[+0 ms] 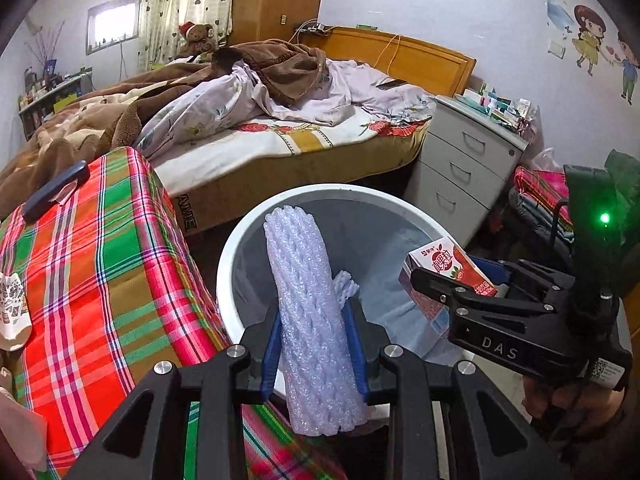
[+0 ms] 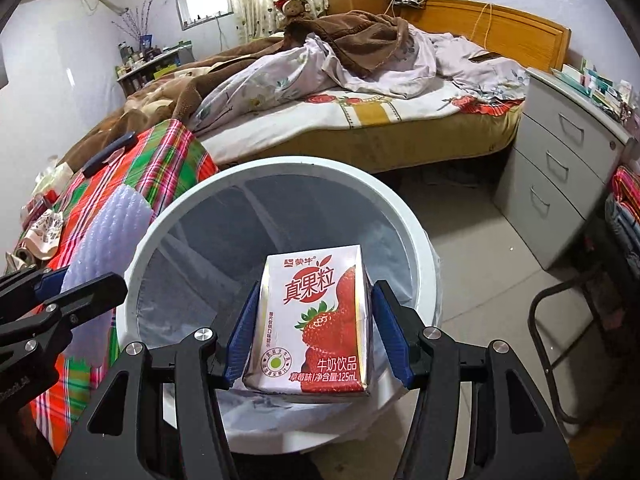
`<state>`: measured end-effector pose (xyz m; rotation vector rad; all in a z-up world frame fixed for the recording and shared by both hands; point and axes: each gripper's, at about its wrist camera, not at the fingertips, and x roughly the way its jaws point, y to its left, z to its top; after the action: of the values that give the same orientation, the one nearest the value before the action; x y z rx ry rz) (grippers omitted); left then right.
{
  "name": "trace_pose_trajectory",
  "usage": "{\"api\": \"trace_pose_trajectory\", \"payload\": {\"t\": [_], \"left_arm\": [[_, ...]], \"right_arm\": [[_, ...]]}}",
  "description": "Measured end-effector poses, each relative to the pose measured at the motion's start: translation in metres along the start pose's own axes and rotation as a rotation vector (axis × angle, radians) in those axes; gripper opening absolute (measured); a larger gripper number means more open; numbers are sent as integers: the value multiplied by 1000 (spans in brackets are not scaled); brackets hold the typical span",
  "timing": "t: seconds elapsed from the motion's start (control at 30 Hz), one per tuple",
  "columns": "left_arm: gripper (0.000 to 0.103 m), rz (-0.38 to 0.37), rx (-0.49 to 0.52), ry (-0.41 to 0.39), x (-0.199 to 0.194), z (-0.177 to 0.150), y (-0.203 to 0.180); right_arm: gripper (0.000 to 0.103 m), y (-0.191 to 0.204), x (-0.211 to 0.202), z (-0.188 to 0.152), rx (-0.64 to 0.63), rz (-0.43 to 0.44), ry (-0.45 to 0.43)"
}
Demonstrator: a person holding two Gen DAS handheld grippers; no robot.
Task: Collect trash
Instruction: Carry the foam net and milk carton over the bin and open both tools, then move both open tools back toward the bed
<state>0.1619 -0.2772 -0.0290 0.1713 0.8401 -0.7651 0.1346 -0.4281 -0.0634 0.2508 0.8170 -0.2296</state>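
Foam net sleeve [image 1: 316, 320] is clamped in left gripper [image 1: 314, 344], strawberry milk carton [image 2: 314, 320] in right gripper [image 2: 316, 340]; both are angled down over white trash bin [image 2: 280, 168].

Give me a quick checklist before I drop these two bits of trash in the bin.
1. Left gripper shut on foam net sleeve: ok.
2. Right gripper shut on strawberry milk carton: ok.
3. Carton over the open white bin: ok.
4. Sleeve fully over the opening: not ok, its lower end hangs outside the near rim.
5. Room left in the bin: ok, mostly bare liner shows.
6. Grippers apart from each other: ok.
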Motion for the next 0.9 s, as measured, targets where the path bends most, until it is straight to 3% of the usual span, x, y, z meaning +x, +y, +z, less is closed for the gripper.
{"api": "trace_pose_trajectory", "payload": {"t": [0.13, 0.23, 0.9], "left_arm": [[56, 9, -11, -14, -3, 2, 4], [56, 5, -17, -16, -4, 2, 6], [56, 95, -73, -81, -53, -16, 35]], "right_arm": [[59, 3, 0, 1, -8, -16, 0], [69, 1, -1, 1, 6, -13, -11], [69, 25, -19, 7, -4, 4, -80]]}}
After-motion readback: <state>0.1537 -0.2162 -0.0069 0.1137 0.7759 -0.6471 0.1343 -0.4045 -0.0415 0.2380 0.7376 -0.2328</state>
